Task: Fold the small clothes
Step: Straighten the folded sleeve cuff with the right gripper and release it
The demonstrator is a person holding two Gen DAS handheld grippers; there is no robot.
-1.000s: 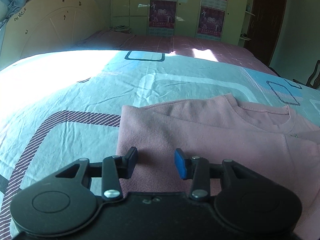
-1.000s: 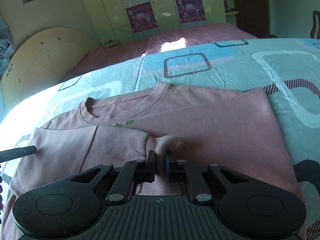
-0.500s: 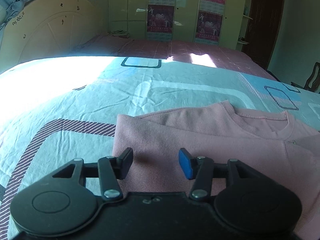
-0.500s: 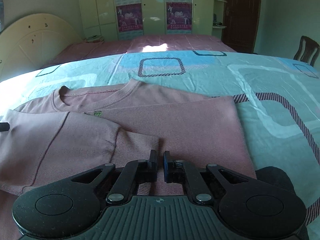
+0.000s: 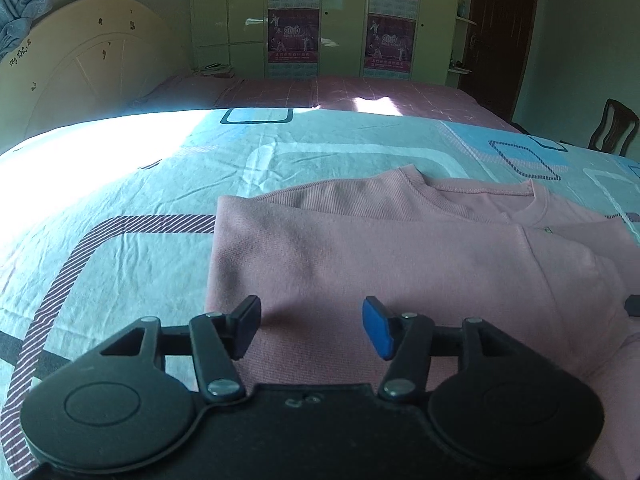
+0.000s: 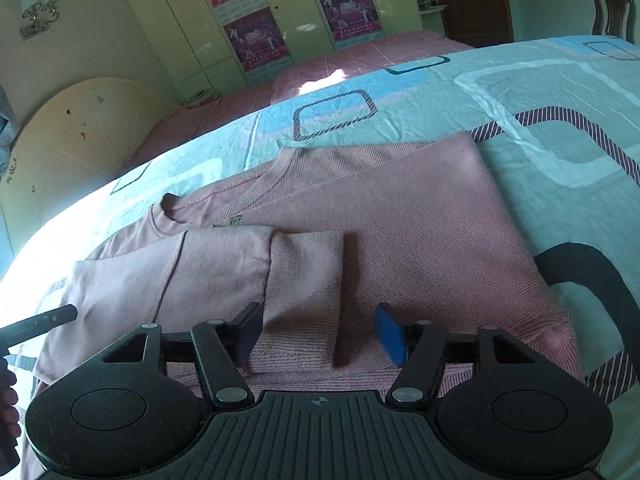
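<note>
Here my right claw (image 6: 318, 330) had just been opening over the sleeve (image 6: 298, 296) to leave it folded across the sweater (image 6: 420, 220) on the bed (image 6: 560, 92), while my left claw (image 5: 311, 328), just widening too, held nothing.

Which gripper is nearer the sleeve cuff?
Right. The right gripper hangs open right over the cuff; the left gripper is off at the sweater's far side.

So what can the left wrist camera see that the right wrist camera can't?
Only the left wrist view shows the left gripper, jaws open, above the pink sweater's folded side edge.

Only the right wrist view shows the right gripper, jaws just opened, the sleeve cuff lying loose between them, and a wall lamp.

Both show the pink sweater, patterned bedsheet, headboard and wardrobe posters.
</note>
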